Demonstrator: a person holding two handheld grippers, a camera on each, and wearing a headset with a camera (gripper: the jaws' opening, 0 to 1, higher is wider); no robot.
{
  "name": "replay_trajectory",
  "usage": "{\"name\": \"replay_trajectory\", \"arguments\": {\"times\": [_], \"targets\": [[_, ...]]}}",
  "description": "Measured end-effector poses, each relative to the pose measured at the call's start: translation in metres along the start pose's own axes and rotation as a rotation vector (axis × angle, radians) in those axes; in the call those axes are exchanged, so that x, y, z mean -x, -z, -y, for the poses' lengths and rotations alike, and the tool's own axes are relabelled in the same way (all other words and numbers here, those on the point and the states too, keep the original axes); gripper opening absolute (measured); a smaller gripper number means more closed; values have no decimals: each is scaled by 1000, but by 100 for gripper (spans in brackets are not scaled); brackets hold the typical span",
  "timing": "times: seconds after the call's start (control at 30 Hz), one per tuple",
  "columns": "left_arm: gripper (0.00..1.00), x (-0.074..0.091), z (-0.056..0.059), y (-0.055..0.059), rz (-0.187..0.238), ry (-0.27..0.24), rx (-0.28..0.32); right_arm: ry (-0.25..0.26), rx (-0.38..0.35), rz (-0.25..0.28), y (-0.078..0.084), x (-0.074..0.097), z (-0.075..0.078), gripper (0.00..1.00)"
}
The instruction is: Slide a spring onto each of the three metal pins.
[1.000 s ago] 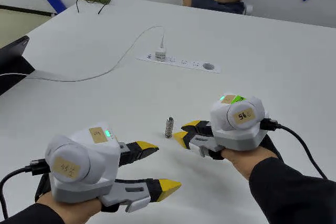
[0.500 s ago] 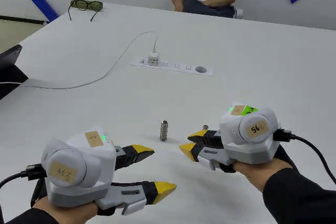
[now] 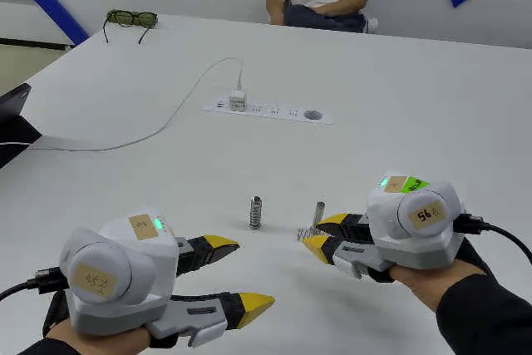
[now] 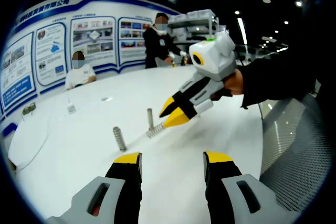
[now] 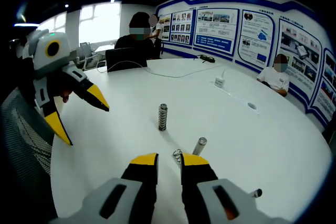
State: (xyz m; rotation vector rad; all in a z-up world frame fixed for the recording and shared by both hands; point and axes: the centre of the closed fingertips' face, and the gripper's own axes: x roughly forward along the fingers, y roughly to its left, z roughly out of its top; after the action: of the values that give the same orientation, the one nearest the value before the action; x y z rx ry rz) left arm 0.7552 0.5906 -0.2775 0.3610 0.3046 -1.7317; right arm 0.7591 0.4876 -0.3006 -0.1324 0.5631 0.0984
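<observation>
Spring [image 3: 305, 234] at right gripper [image 3: 318, 231] tips

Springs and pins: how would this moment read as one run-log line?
pin with spring: upright | bare pin: upright | loose spring: lying by right hand-held gripper | left hand-held gripper: open

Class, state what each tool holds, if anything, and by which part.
Left tool: nothing, jaws open. Right tool: one end of a coiled metal spring lies between its tips; grip cannot be told.
</observation>
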Motion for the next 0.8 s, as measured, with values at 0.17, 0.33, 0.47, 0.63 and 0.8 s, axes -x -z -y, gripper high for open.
{"name": "replay_trajectory", "arguments": {"times": [0.17,0.33,0.47,0.63,0.8], "targets": [[48,1,0,0,-4,-1,0,16,-8,-8,6,0,5,18],[47,0,1,2,-9,0,1,27,-11,-17,11,-1,11,20],[47,0,1,3,-11,0,4,35,-19,-26,14,-4,17,21],[47,0,1,4,-13,-1,10,30,-23,-40,16,-9,21,22],[47,0,0,5,-14,-4,16,12,-18,-73,21,-16,22,23]]}}
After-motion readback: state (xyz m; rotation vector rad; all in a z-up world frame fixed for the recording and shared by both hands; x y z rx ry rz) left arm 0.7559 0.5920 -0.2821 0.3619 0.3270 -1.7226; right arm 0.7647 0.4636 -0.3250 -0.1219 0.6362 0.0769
